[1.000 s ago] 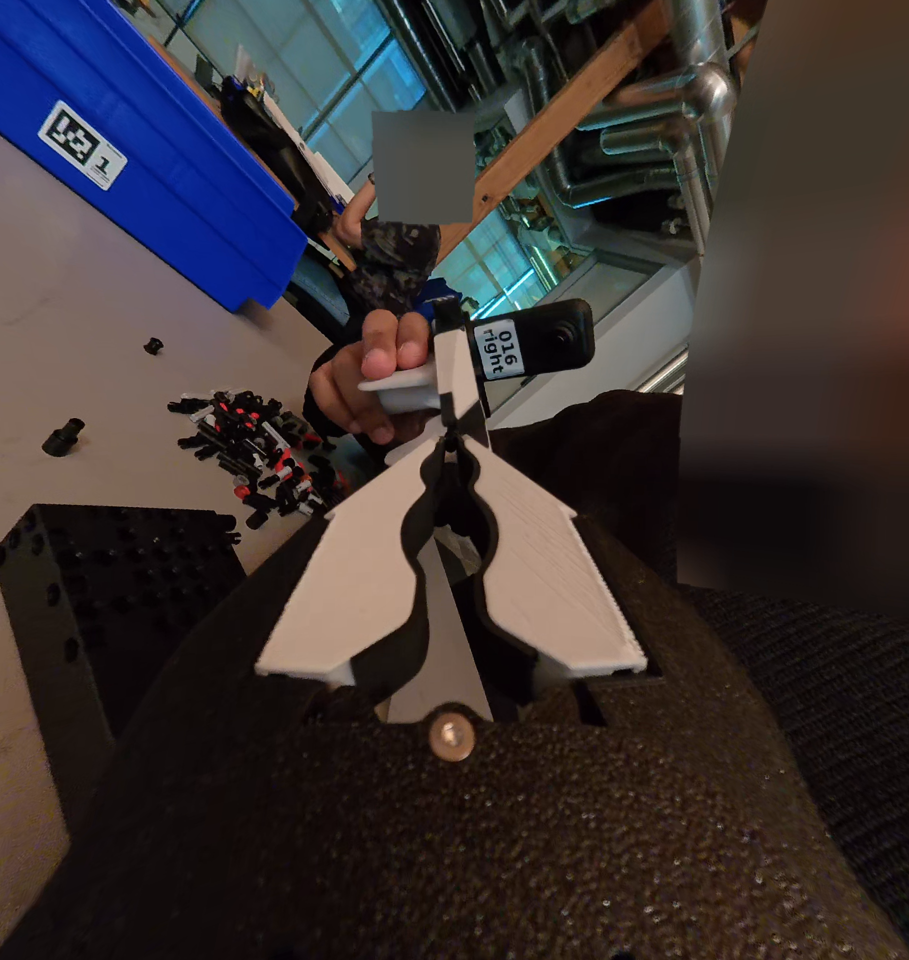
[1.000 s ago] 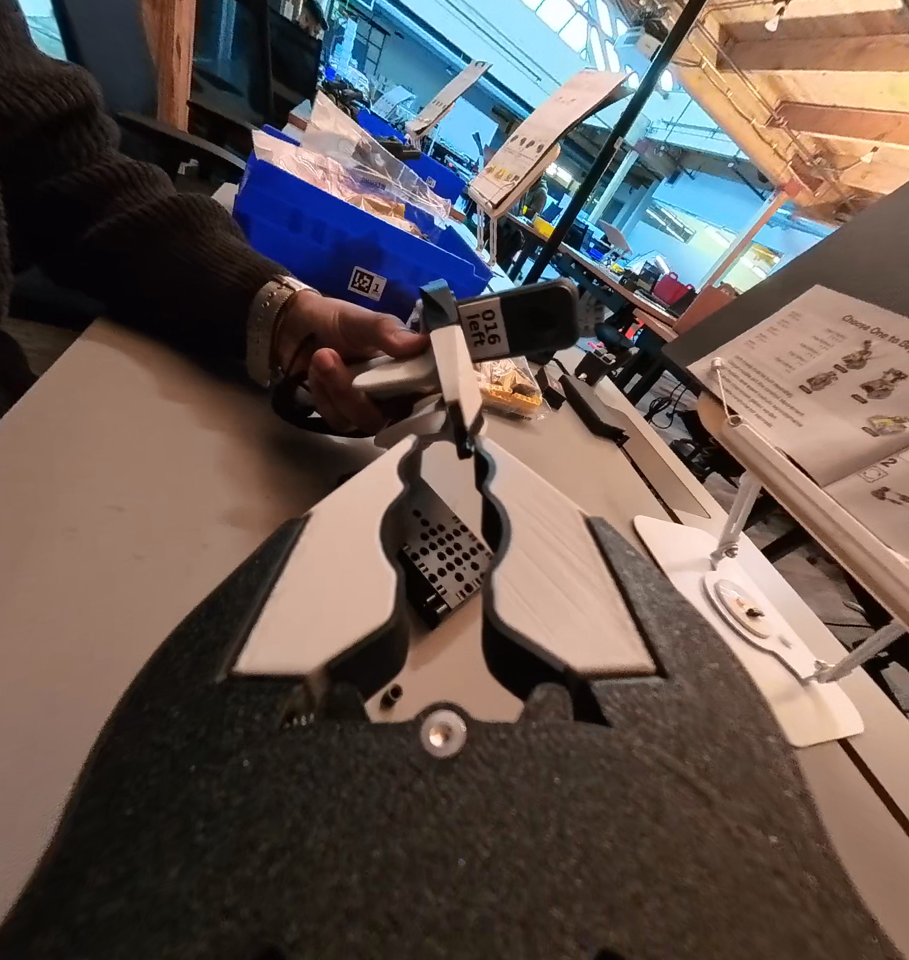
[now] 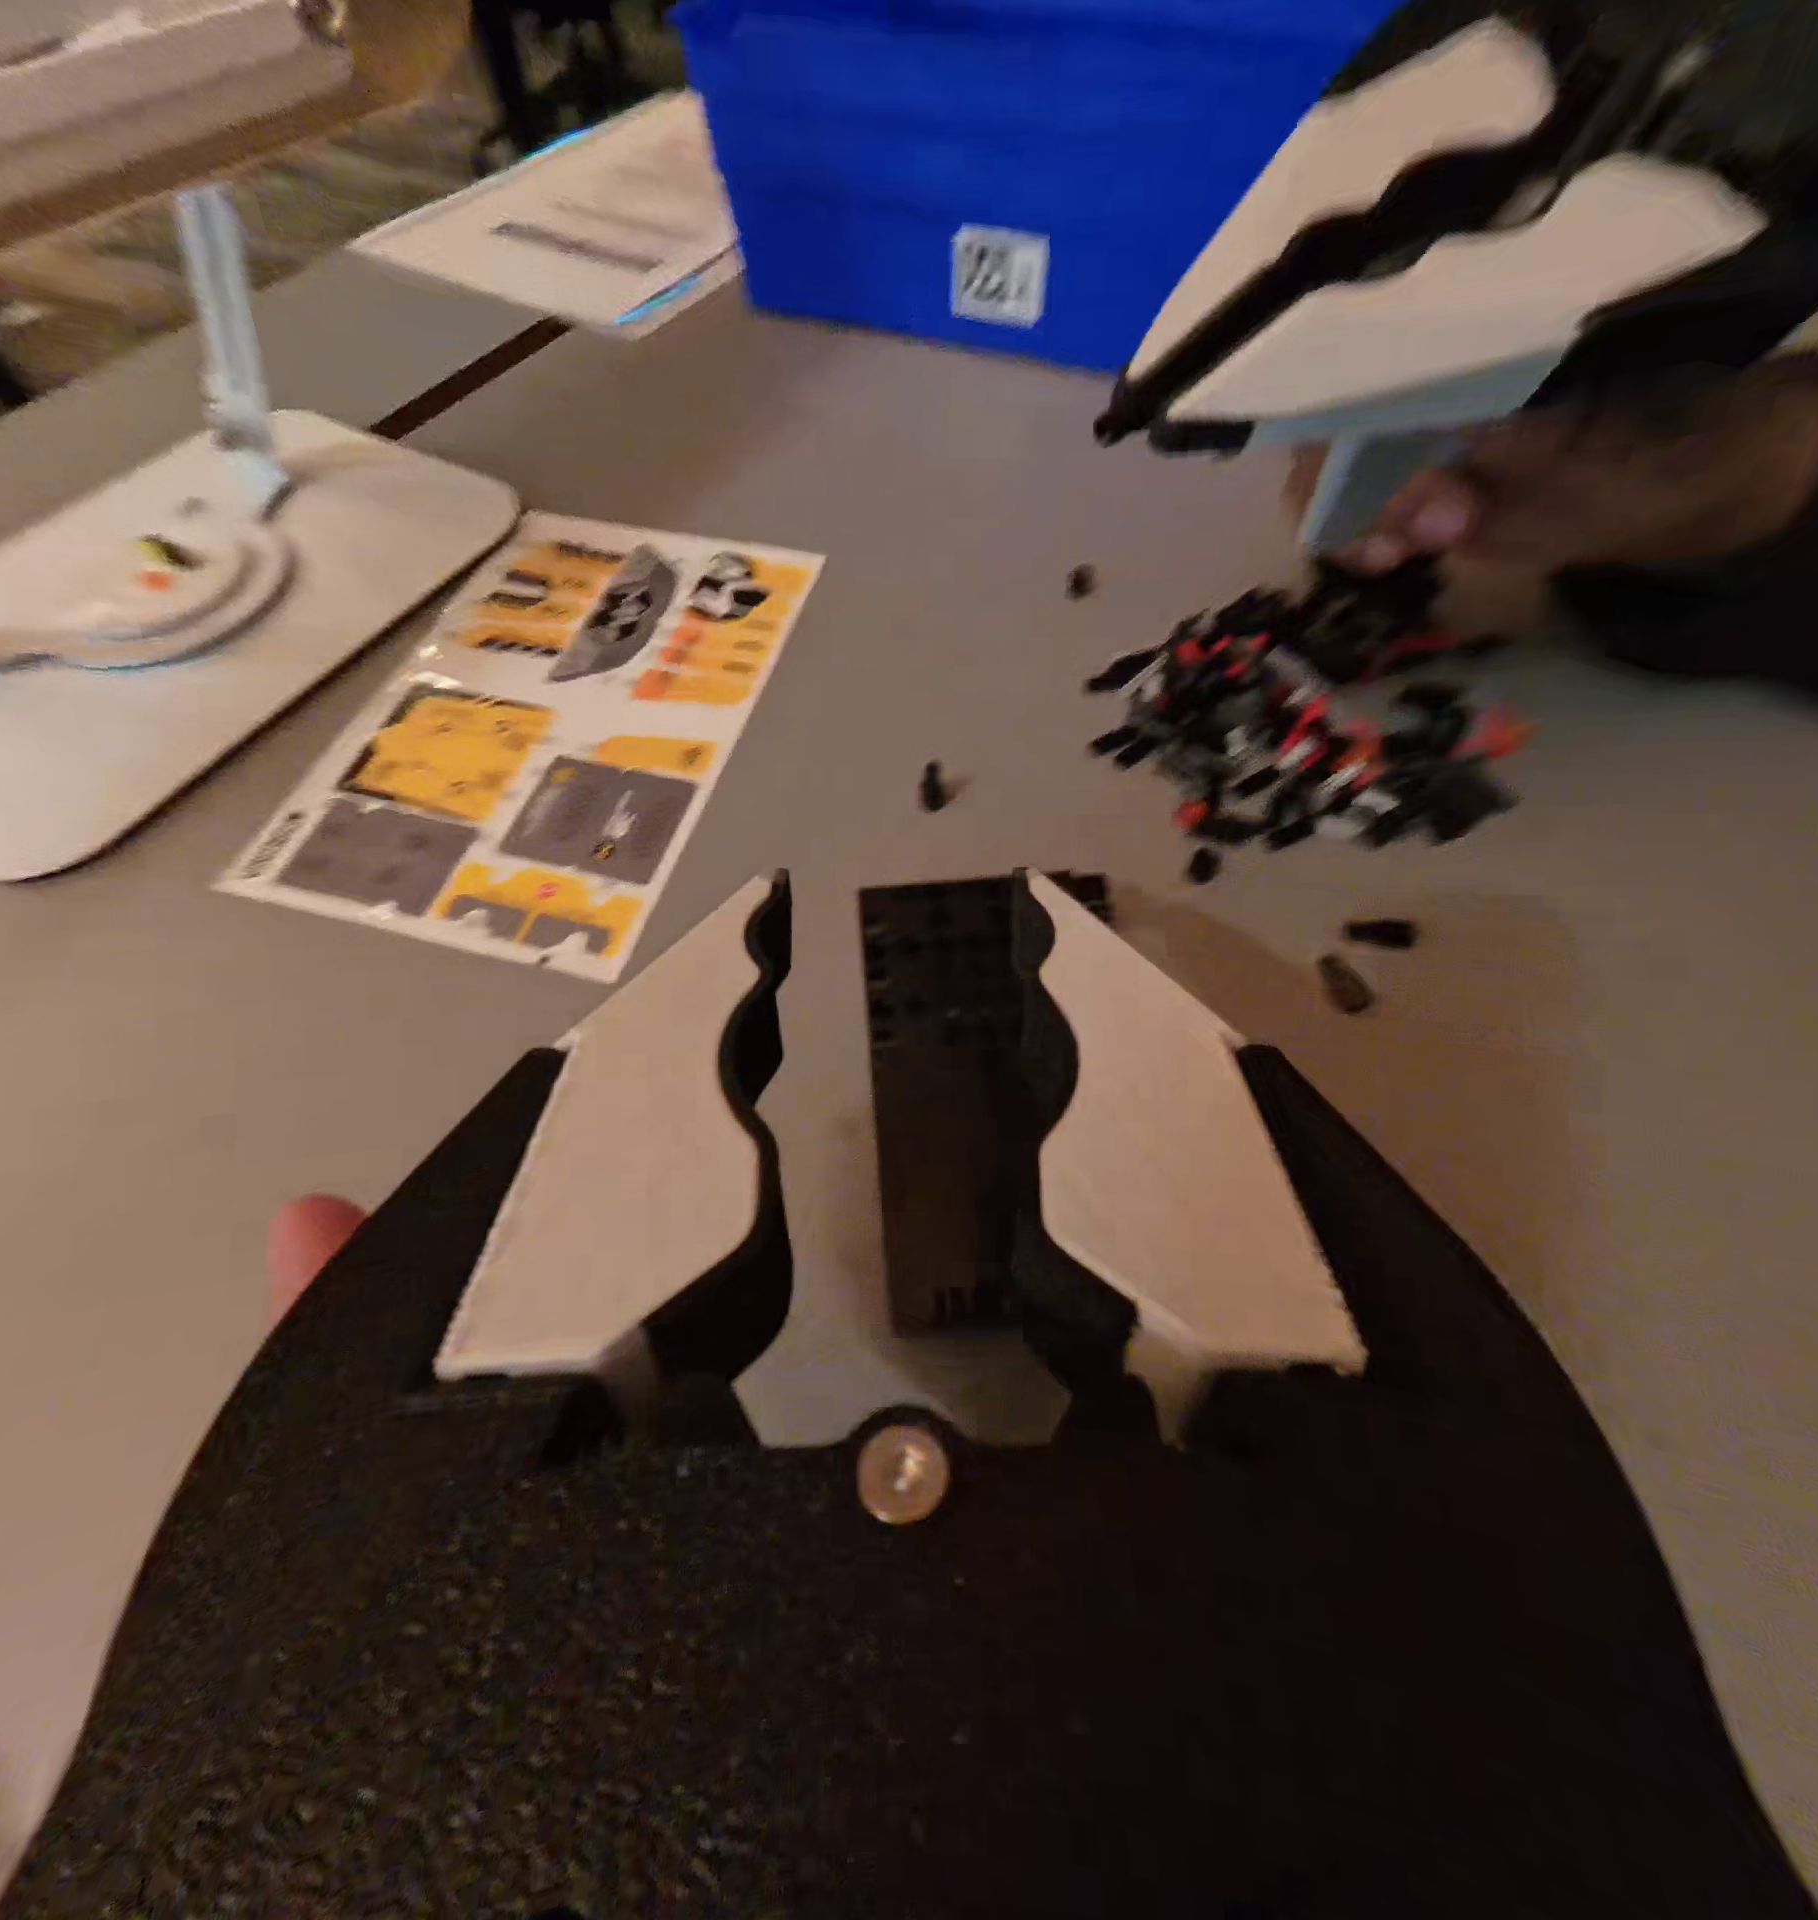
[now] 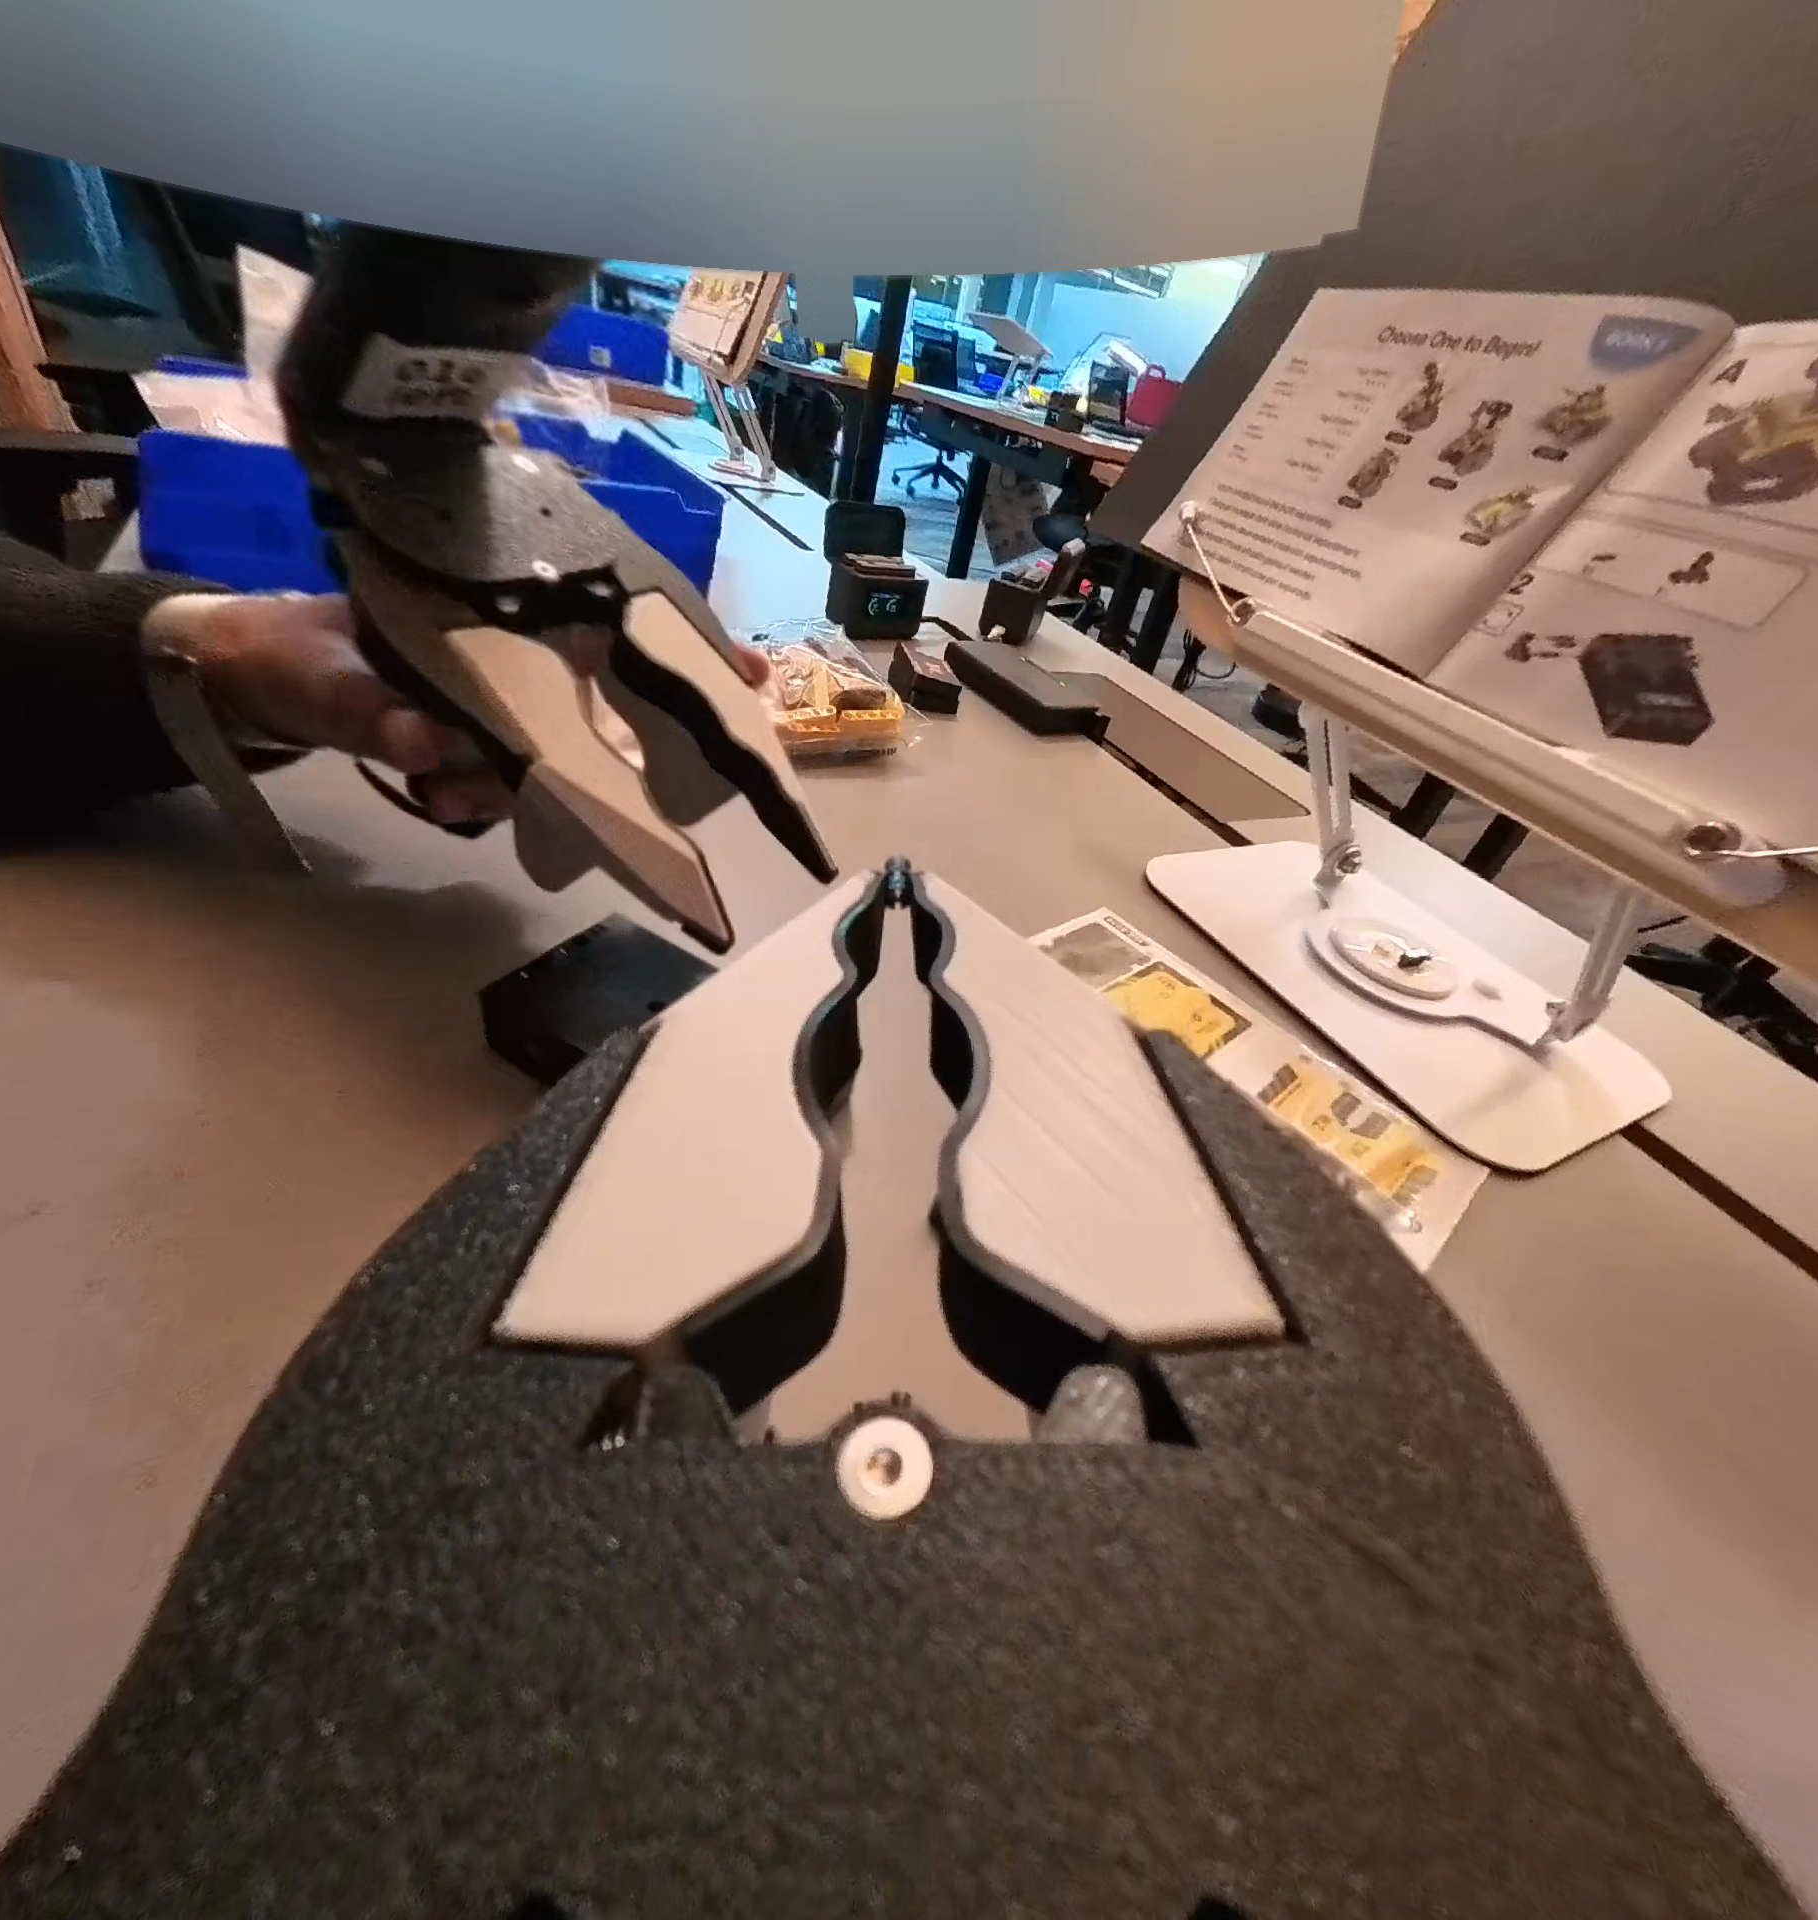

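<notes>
Fingers of the left gripper (image 3: 900,894) are standing spread apart in the left wrist view, and a black block (image 3: 941,1091) with holes is lying on the grey table (image 3: 988,540) between them, close against the right finger. I cannot tell if that finger is touching it. Left of the gripper a sticker sheet (image 3: 531,748) is lying flat, and beside it the white base of a stand (image 3: 157,644) is sitting. Ahead to the right, a pile of small black and red parts (image 3: 1300,717) is lying, with a few loose black pins (image 3: 931,784) around it. Above the pile the right gripper (image 3: 1128,421) is hanging, its jaws nearly together. A blue bin (image 3: 988,156) is standing at the far edge. This view is blurred.

From the right wrist view, the right gripper (image 4: 897,881) is pinching a small dark pin (image 4: 897,875) at its very tips, above the table (image 4: 209,1091). The left gripper (image 4: 770,904) is pointing down just in front of it, jaws parted, over the block (image 4: 583,997), which is lying on the table. A hand (image 4: 333,675) is holding that gripper. To the right the sheet (image 4: 1279,1070) is lying next to the stand (image 4: 1424,987), which is carrying an open booklet (image 4: 1570,488). Farther back a bag of yellow parts (image 4: 832,696) and some dark boxes (image 4: 874,582) are lying near the bin (image 4: 240,509).
</notes>
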Demonstrator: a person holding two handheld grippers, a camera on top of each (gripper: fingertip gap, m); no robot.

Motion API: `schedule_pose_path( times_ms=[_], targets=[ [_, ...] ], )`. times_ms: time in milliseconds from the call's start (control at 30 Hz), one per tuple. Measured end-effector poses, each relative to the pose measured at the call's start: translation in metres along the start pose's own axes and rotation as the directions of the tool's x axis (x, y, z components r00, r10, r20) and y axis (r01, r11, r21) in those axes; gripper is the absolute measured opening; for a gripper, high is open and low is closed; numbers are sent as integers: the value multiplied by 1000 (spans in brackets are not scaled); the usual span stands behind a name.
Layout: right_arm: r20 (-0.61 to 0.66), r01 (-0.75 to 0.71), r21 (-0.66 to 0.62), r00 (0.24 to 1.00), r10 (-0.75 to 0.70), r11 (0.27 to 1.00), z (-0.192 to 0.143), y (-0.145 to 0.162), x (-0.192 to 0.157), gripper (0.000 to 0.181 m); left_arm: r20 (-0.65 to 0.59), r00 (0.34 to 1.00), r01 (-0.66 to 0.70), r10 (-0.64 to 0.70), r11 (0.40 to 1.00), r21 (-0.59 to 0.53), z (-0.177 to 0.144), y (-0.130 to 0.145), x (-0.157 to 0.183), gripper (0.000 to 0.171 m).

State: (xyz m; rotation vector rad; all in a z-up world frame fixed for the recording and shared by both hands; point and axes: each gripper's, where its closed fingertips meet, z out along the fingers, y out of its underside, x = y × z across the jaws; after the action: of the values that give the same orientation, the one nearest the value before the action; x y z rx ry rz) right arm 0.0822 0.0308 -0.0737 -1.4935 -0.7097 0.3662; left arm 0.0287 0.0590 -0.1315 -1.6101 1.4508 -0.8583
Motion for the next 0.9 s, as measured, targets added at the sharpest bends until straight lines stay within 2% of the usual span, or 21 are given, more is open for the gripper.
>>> schedule_pose_path(
  times_ms=[67,167,200,267,333,400,500,600,800,833,900],
  targets=[
    [-11,10,-21,1000,-10,1000,1,4,1,5,72,997,-33,36,998,-47,2,6,0,49],
    [-18,34,-28,999,-35,999,1,3,1,5,73,997,22,-17,998,-65,7,12,10,57],
    [-19,40,-25,999,-40,999,1,2,0,5,74,996,46,-39,995,-91,9,18,11,64],
    [-21,47,-24,999,-48,999,0,1,0,5,78,995,76,-65,988,-134,13,27,13,87],
    [-21,50,-27,998,-51,998,0,1,-1,5,52,994,99,-93,985,-139,15,29,18,91],
    [-17,52,-26,999,-52,998,0,1,-2,5,68,994,99,-90,984,-146,17,31,16,92],
    [-13,61,-25,998,-62,998,0,-1,-4,5,119,991,82,-56,970,-227,23,48,11,92],
    [-15,73,-31,997,-73,997,1,-1,-6,5,102,992,95,-69,957,-273,26,58,15,92],
    [-23,73,-53,997,-74,996,2,3,-5,5,110,985,159,-133,947,-280,29,61,10,91],
    [-24,71,-58,997,-72,996,3,4,-5,5,105,984,165,-141,948,-273,30,60,10,88],
    [-26,69,-68,997,-70,995,3,6,-5,5,101,982,180,-159,949,-259,29,58,9,65]
  ],
)
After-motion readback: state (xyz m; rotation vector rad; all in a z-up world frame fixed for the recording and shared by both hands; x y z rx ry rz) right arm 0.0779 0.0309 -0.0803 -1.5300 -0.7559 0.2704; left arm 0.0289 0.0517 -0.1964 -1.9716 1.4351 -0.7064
